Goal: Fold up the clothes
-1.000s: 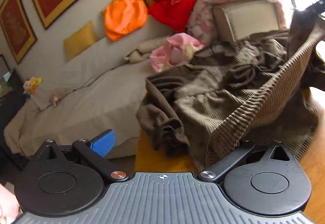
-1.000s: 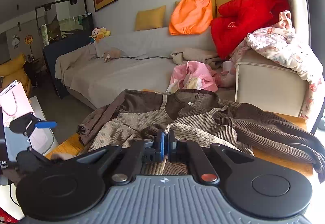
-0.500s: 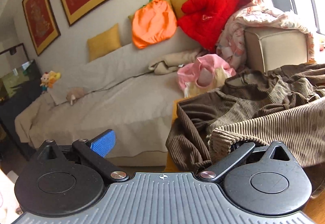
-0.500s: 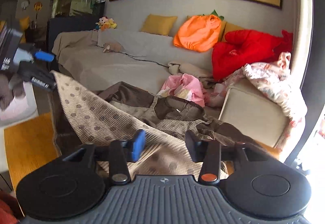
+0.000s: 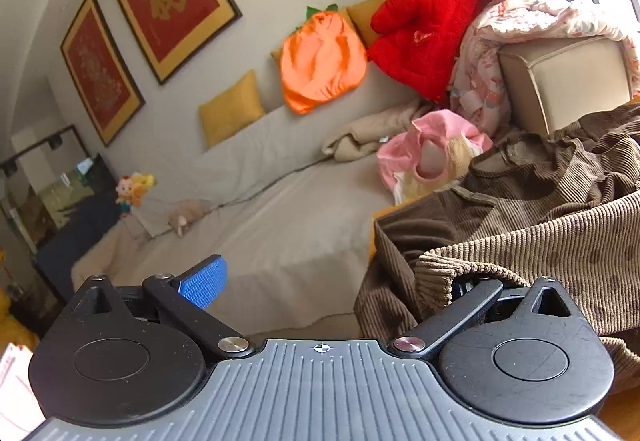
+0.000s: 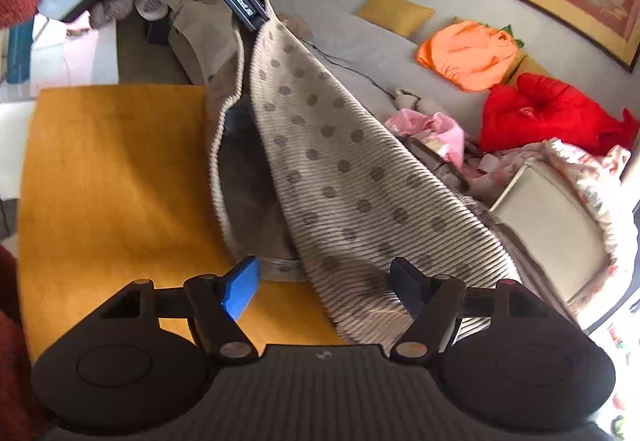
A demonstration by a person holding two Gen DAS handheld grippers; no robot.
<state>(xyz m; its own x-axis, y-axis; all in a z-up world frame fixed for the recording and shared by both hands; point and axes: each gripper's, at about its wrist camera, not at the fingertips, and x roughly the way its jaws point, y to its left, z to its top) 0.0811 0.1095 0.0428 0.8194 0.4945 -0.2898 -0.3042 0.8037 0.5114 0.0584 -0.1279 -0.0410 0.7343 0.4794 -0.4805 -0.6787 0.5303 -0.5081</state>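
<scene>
R gripper (image 6: pixel 324 281): jaws just opened, released. The dotted knit's (image 6: pixel 328 169) lower end lies btwn them, unpinched, at the yellow table's (image 6: pixel 100 181) far edge. Long axis climbs away from the table to your L gripper (image 5: pixel 332 277), which is spread wide w/ cloth prob. hooked on its hidden finger. R is nearer the free end.

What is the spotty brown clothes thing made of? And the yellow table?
The spotty garment looks like soft ribbed fabric, maybe corduroy or a knit: fine ridges run across it, it has a matte finish, and it drapes loosely. The yellow table looks like wood with a matte finish and faint grain, though that is hard to confirm.

bright daylight from right, fisheye warp, slight blur
</scene>
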